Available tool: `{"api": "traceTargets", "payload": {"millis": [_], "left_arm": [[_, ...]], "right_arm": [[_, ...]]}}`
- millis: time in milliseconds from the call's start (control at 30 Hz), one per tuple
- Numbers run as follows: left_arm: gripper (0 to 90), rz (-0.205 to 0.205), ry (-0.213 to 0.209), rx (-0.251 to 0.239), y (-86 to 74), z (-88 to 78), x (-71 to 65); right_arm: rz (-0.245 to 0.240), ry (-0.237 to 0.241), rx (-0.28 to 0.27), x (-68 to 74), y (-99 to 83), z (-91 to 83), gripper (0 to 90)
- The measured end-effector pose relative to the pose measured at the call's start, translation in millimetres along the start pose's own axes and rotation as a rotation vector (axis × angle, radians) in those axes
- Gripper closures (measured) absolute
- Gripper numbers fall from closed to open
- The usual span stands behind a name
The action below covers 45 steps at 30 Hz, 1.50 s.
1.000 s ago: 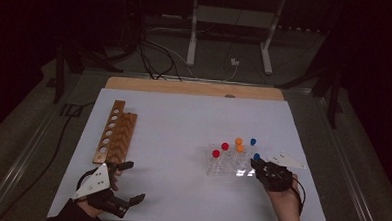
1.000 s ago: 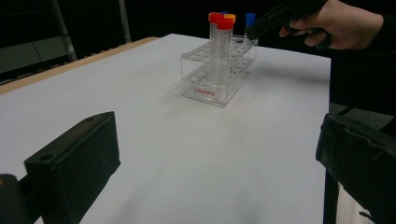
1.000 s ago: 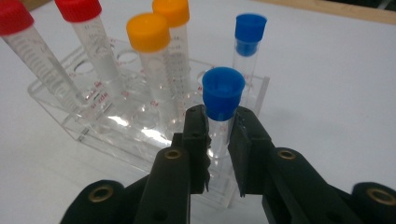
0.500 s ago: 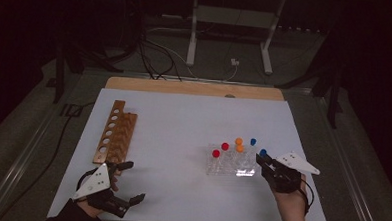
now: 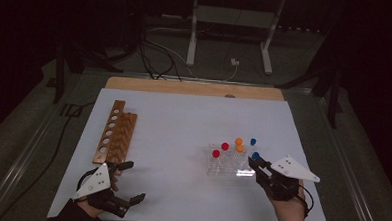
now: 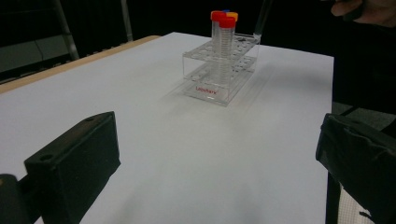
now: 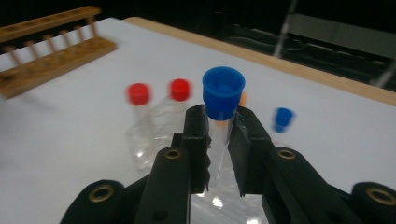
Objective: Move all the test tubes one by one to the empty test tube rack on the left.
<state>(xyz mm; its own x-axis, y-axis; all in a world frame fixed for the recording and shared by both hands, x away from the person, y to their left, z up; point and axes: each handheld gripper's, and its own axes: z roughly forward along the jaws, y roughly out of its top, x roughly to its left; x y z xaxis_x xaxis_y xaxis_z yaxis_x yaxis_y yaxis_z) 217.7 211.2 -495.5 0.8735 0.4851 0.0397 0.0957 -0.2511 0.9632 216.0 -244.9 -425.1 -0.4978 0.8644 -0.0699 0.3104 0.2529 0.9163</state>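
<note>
extraction step appears in hand: the right gripper (image 7: 218, 140) is clenched on a blue-capped tube (image 7: 222, 100), jaws pressing the clear body just under the cap, one on each side, cap standing proud above the jaw tips. in the high view this tube sits at the near right corner of the clear rack (image 5: 226, 164), with the right gripper (image 5: 257, 164) touching that corner. whether the tube base is free of the rack cannot be told; the right gripper view is blurred around it.

other tubes stand in the clear rack: two red-capped tubes (image 5: 220, 149) on its left side, orange caps (image 5: 239, 144) mid-rack, a second blue cap (image 5: 253, 141) at its far right.

left gripper (image 5: 123, 183) rests well left of the clear rack, jaws released wide, holding nothing. wooden rack (image 5: 115, 132) lies well left of the clear rack, holes vacant.

judgement: next move calls for a straight vertical lift clear of the rack, then carriage leftward, likely to the wooden rack.
</note>
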Motion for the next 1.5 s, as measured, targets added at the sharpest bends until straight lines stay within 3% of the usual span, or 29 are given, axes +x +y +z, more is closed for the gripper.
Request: {"api": "traceTargets", "payload": {"millis": [33, 67, 200, 500, 600, 667, 733, 767, 800, 1033, 1500], "left_arm": [[0.5, -0.001, -0.002, 0.002, 0.3, 0.1, 0.1], [0.5, -0.001, -0.003, 0.000, 0.7, 0.3, -0.2], [0.5, -0.005, 0.007, -0.008, 3.3, 1.4, -2.6], [0.5, -0.036, 0.017, 0.007, 17.5, 8.3, -8.7], [0.5, -0.040, -0.001, 0.012, 25.6, 14.5, -12.7], [0.5, -0.043, -0.038, 0.013, 34.7, 20.9, -16.9], [0.5, -0.046, -0.041, 0.016, 37.8, 23.4, -18.2], [0.5, -0.060, -0.068, 0.012, 43.7, 27.5, -19.6], [0.5, -0.063, -0.062, 0.012, 46.6, 30.0, -20.6], [0.5, -0.060, -0.127, -0.006, 66.1, 48.2, -26.0], [7.3, -0.038, -0.133, -0.011, 84.8, 73.6, -32.7]], "right_arm": [[0.000, 0.000, 0.000, 0.0, 0.0, 0.0, 76.7], [-0.024, 0.037, 0.014, 8.4, -0.5, 1.6, 76.7], [-0.050, 0.087, 0.035, 20.5, -2.8, 7.5, 76.7], [-0.068, 0.174, 0.083, 38.0, -9.7, 26.4, 76.7], [-0.080, 0.197, 0.091, 44.6, -10.7, 30.6, 76.7], [-0.085, 0.213, 0.101, 50.1, -11.3, 34.0, 76.7], [-0.095, 0.230, 0.108, 55.7, -11.9, 36.9, 76.7], [-0.102, 0.236, 0.111, 58.3, -12.0, 38.3, 76.7], [-0.108, 0.242, 0.112, 60.5, -12.0, 39.5, 76.7], [-0.126, 0.278, 0.117, 72.6, -10.3, 45.3, 76.7], [-0.143, 0.321, 0.124, 86.7, -8.9, 51.6, 76.7]]}}
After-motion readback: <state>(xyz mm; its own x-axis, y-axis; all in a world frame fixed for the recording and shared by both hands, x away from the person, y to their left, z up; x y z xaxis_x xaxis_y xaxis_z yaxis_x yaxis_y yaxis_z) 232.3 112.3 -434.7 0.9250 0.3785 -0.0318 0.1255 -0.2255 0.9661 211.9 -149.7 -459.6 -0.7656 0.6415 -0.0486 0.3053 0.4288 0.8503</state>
